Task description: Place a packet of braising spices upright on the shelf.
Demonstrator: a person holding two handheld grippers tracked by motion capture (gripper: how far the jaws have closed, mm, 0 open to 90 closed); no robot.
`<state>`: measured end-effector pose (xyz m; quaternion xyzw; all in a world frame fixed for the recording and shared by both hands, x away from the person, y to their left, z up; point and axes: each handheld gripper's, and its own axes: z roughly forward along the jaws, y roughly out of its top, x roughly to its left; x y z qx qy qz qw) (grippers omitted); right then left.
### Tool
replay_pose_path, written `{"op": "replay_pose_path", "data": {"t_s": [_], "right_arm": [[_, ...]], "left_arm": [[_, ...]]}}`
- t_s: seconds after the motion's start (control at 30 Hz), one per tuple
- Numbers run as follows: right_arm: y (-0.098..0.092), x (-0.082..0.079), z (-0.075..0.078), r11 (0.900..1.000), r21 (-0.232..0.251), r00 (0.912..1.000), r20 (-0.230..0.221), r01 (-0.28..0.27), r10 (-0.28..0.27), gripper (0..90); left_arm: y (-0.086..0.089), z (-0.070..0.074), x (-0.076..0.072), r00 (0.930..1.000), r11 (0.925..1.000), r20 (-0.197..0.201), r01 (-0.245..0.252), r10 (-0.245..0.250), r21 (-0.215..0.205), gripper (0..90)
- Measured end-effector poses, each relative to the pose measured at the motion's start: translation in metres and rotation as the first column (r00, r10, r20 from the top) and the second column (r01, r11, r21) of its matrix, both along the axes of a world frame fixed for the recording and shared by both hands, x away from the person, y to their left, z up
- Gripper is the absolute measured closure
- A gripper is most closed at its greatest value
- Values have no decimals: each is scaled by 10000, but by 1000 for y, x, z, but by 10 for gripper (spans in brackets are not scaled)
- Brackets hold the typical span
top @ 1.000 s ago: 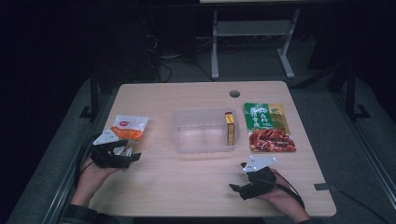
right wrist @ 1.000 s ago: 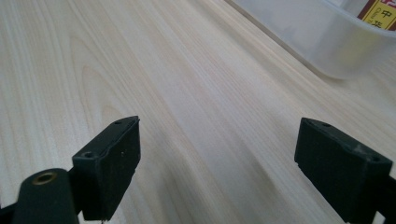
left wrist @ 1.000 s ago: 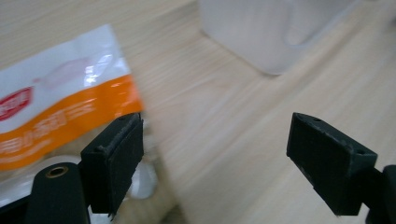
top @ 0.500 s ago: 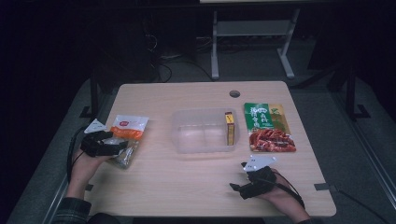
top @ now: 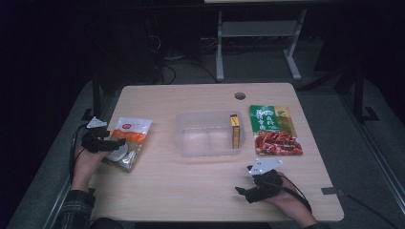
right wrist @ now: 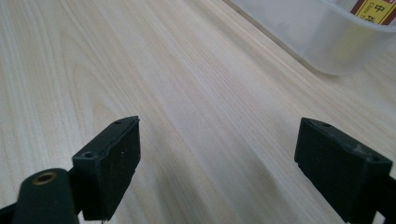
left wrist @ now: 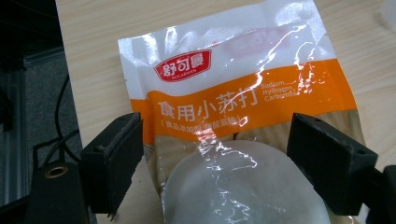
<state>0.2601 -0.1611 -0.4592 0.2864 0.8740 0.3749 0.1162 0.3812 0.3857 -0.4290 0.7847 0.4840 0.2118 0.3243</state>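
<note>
Counting from above, I see three packets and one tub on the table [top: 200, 186]: one orange-and-white pouch [top: 129, 141] at the left edge, one green packet [top: 269, 119] and one red packet [top: 277, 143] at the right, and one clear tub [top: 207, 133] in the middle with one yellow box [top: 234, 131] standing against its right wall. My left gripper [left wrist: 224, 154] hovers over the pouch's near end with its jaws spread wide, one on either side of the pouch; whether they touch the film I cannot tell. My right gripper [right wrist: 219, 163] sits low over bare wood near the front right, jaws just as wide apart and holding nothing. Its own view shows the tub's frosted corner and a scrap of the box's label. The left gripper view gives me the pouch's red logo, its orange band of print and a white disc, all too small to make out from above.
</note>
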Motion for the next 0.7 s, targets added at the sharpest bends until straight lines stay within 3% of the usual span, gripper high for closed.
{"op": "replay_pose_path", "data": {"t_s": [0.13,0.33,0.5,0.7], "right_arm": [[-3,1,2,9999,39,9999,120,120,-120,140],[-15,10,7,9964,0,9958,356,843,-842,141],[-26,28,16,9821,-201,9802,685,1874,-1856,140],[-45,54,18,9548,3,9536,518,2971,-2967,149]], "left_arm": [[-3,1,-4,9999,9999,27,104,-104,-19,182],[-7,3,-9,9995,9994,3,317,-317,-117,183],[-12,6,-12,9985,9981,29,552,-552,-266,182],[-21,9,-17,9958,9948,35,912,-911,-449,183]]}}
